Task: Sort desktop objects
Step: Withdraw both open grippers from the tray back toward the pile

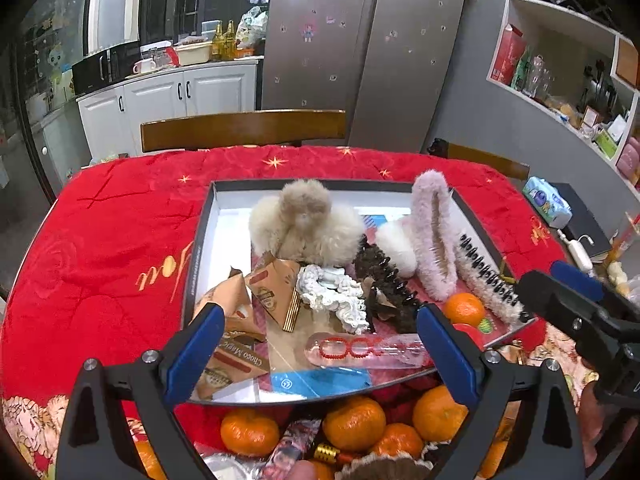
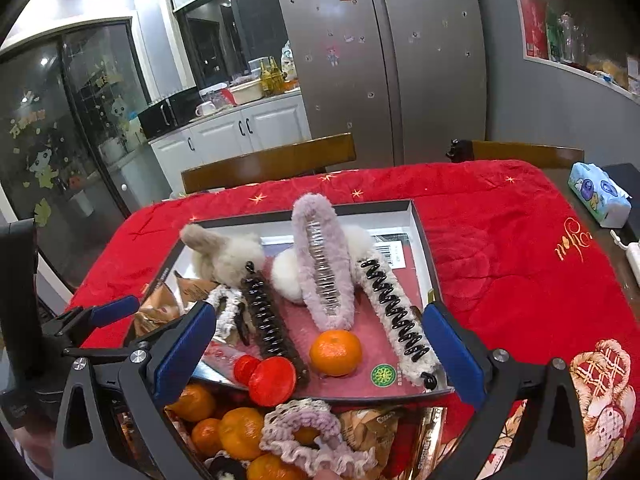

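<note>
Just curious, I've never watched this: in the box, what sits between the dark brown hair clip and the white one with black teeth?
In the right wrist view, an orange lies between the brown clip and white clip.

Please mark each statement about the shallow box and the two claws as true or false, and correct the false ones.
1. One mandarin lies inside the shallow box. True.
2. The right claw grips the mandarin. False: its jaws stand open around nothing.
3. The pink fluffy hair clip lies in the box. True.
4. The left claw holds a snack packet. False: it is open and empty.
5. The tablecloth is blue. False: red.
</note>
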{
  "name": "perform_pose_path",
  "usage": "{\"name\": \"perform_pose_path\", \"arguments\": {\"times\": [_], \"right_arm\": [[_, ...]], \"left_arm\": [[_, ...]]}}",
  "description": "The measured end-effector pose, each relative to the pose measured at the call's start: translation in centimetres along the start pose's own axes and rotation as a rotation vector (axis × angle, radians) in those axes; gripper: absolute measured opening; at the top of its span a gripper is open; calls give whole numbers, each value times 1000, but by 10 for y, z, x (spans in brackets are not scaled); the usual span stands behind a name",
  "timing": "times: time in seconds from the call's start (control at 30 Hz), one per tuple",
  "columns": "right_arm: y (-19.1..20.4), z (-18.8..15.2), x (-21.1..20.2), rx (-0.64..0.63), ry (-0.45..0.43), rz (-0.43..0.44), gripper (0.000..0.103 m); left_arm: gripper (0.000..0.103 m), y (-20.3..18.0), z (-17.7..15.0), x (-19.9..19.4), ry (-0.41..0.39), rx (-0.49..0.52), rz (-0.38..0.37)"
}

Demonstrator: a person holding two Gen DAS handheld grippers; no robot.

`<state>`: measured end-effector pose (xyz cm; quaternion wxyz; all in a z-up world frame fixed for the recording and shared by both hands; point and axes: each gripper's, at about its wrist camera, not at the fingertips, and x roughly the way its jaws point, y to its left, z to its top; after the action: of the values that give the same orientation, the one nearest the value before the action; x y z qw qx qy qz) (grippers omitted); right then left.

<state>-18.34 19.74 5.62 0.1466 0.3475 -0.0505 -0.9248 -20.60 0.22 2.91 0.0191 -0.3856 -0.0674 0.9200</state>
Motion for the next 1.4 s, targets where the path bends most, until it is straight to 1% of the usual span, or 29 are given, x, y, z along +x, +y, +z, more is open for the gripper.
{"name": "perform_pose_path", "arguments": {"times": [0.07, 0.13, 0.27, 0.4, 0.53, 0.7, 0.83, 0.93, 1.0, 1.1, 1.23, 1.4], "right_arm": [[1, 0, -4, 19, 9, 38, 103], [6, -1, -9, 18, 13, 53, 103], [16, -3, -21, -11, -17, 35, 103], [22, -3, -34, -43, -48, -15, 103], [24, -2, -52, -57, -74, -25, 103], [28, -2, -74, -68, -106, -28, 103], [33, -5, -88, -80, -121, -32, 103], [37, -9, -98, -97, -139, -46, 103], [39, -13, -104, -105, -147, -46, 103], [39, -21, -109, -87, -160, -43, 103], [38, -33, -114, -70, -175, -30, 103], [38, -50, -120, -56, -196, -3, 103]], "left_arm": [[98, 1, -1, -9, -12, -2, -1], [98, 1, -2, -18, -28, 6, -9], [98, 0, -7, -35, -49, 29, 1], [98, 0, -11, -52, -73, 48, 15], [99, 0, -14, -67, -87, 60, 22], [100, -3, -16, -87, -112, 66, 9], [101, -9, -23, -109, -155, 102, 15], [103, -13, -29, -127, -200, 125, 25], [103, -14, -33, -137, -220, 134, 14], [103, -16, -41, -148, -233, 140, 3], [103, -17, -52, -157, -252, 151, 14], [103, -8, -72, -158, -247, 131, 4]]}}
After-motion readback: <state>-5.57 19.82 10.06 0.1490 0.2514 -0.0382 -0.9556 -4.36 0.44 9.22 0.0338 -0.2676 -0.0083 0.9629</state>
